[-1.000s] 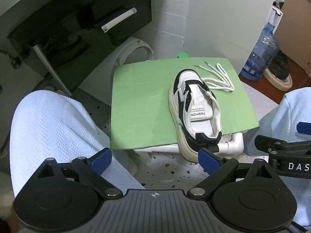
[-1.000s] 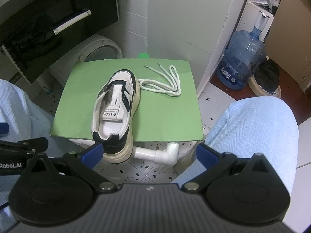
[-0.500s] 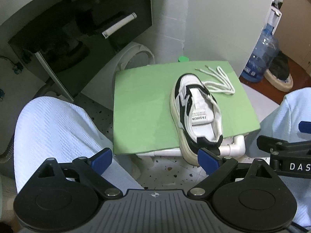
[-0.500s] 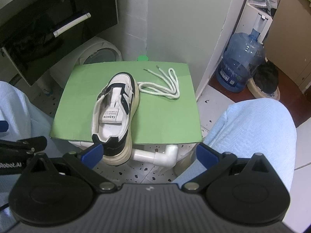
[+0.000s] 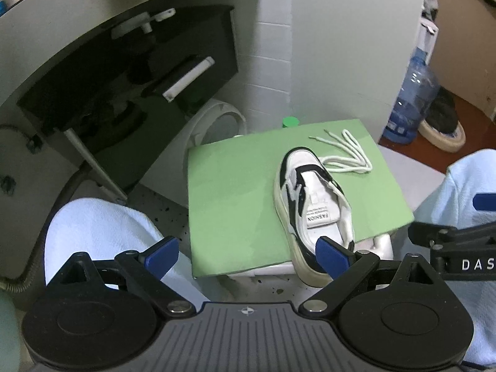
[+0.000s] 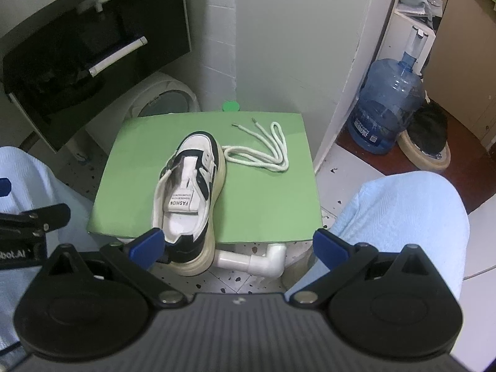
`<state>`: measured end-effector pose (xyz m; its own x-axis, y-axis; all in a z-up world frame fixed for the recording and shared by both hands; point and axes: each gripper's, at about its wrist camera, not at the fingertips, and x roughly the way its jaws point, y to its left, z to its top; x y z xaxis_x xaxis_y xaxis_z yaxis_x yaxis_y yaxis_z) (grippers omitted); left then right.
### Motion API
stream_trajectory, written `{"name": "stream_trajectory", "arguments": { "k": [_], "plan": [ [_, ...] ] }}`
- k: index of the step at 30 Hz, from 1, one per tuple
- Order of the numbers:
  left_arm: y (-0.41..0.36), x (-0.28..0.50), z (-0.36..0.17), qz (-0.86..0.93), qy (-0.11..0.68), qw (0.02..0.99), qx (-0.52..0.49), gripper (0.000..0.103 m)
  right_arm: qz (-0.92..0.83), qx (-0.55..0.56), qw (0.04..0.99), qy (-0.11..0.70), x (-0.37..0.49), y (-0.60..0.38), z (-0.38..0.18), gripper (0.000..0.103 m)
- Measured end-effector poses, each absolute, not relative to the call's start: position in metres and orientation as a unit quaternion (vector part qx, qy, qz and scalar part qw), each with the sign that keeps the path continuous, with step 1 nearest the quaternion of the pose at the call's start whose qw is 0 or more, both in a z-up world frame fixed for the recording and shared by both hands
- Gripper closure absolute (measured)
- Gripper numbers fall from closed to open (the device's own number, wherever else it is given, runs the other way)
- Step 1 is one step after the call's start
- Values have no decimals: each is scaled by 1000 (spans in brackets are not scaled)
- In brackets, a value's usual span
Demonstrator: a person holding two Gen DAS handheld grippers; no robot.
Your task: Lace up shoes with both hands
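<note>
Shoe on green board, both tools spread, held back

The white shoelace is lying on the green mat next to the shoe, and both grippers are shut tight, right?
Not quite. The white shoelace does lie on the green mat next to the shoe, but both wrist views show the left gripper and the right gripper wide open, holding nothing.

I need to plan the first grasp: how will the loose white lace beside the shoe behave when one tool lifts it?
The lace lies in slack, folded loops on the green board, so it is probably floppy and would droop from a single pinch. It looks thin and light, and its loops may drag or tangle. Its stiff-looking tips seem easier to steer.
</note>
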<state>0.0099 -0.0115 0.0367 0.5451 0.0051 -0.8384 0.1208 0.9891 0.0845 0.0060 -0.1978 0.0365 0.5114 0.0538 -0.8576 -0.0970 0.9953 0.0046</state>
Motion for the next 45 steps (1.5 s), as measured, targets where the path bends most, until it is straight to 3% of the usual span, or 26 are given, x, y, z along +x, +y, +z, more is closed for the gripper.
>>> {"name": "stream_trajectory", "arguments": {
  "k": [11,19,24,33,41,43,45],
  "plan": [
    [18,23,56,-53,430,901,-29,7,70,-27,886,458,16,-198,62,0],
    [28,33,68,-39,367,929,-4,6,79,-59,902,420,27,-197,68,0],
    [28,38,64,-53,307,950,-1,0,86,-36,911,401,42,-211,67,0],
    [20,100,22,-77,343,936,25,0,138,-15,933,331,79,-241,39,0],
    [15,172,-25,-87,371,924,-34,1,139,-79,927,339,138,-237,-3,0],
    [14,189,-39,-90,385,918,-41,3,143,-78,921,353,155,-237,-18,2],
    [16,201,-54,-86,396,913,-44,5,141,-86,916,365,171,-234,-35,13]
  ]
}}
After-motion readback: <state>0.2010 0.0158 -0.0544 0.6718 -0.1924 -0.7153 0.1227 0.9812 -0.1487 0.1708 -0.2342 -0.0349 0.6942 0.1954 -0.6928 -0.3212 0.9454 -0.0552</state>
